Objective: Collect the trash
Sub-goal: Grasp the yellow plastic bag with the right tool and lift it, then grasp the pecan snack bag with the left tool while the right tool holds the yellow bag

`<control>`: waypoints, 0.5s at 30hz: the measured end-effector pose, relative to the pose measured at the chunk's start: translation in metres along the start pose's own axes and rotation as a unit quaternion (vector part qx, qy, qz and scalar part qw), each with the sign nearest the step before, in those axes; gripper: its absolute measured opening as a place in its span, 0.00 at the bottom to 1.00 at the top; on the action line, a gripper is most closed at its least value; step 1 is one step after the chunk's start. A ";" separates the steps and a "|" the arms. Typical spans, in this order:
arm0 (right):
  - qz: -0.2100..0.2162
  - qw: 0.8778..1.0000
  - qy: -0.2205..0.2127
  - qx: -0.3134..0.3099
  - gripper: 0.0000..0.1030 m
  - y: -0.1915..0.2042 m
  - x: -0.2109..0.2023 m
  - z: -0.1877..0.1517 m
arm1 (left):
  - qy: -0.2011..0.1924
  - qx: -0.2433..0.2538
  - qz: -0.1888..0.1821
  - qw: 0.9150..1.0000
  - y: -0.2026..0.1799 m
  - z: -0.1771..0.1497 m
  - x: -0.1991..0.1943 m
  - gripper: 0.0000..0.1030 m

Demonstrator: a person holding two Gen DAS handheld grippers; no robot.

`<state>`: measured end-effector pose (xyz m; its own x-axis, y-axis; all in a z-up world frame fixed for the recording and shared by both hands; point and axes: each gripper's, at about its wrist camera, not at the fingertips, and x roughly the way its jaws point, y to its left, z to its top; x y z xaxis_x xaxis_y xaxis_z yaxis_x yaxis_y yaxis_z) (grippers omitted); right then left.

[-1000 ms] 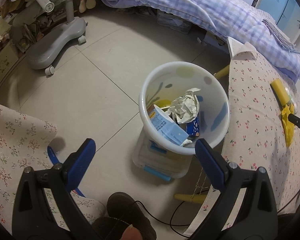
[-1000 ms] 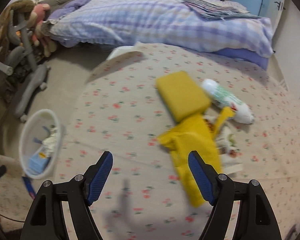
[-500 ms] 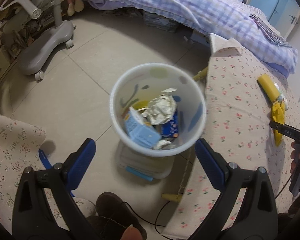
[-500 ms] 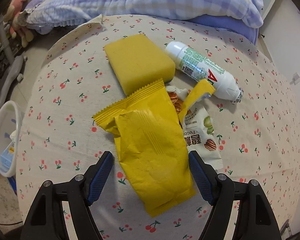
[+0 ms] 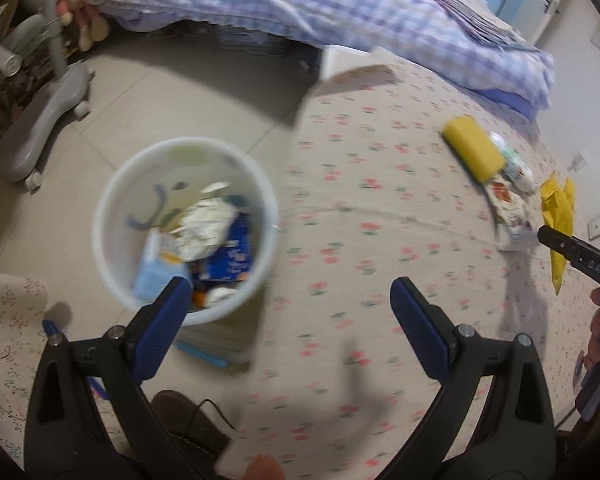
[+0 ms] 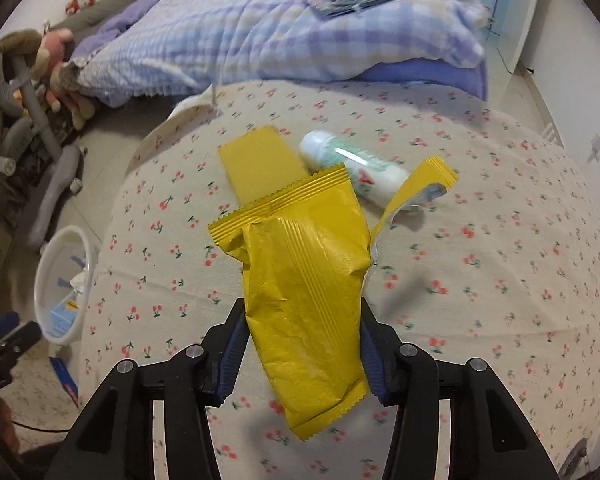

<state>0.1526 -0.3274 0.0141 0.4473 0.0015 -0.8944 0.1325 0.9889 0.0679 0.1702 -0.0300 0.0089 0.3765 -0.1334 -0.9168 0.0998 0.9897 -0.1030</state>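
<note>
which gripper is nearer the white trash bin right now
Left. The left gripper hangs open just above the white trash bin, one finger over its rim. The right gripper is over the table, shut on the yellow wrapper, the bin off to its left.

A pale tiled floor [image 5: 148, 92] runs between a table [image 6: 500, 280] under a cherry-print cloth and a bed [image 6: 260, 40] with a purple checked quilt. A grey chair base [image 5: 40, 120] stands nearby.
</note>
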 end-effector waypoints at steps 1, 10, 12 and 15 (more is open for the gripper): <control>0.002 1.000 -0.004 0.009 0.50 -0.008 -0.005 -0.002 | 0.002 0.007 -0.006 1.000 -0.014 0.003 0.003 0.96; -0.011 0.996 -0.008 0.084 0.50 -0.102 -0.019 -0.021 | 0.021 0.044 -0.047 0.998 -0.106 0.021 0.025 0.96; -0.014 0.995 -0.005 0.098 0.50 -0.121 -0.021 -0.029 | 0.027 0.046 -0.058 0.997 -0.126 0.018 0.032 0.96; -0.017 0.994 -0.002 0.109 0.50 -0.141 -0.020 -0.037 | 0.030 0.041 -0.077 0.996 -0.152 0.017 0.042 0.96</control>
<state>0.0920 -0.4613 0.0058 0.4427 -0.0325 -0.8961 0.3367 0.9323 0.1325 0.1865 -0.1868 -0.0072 0.2948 -0.2774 -0.9144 0.2277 0.9498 -0.2147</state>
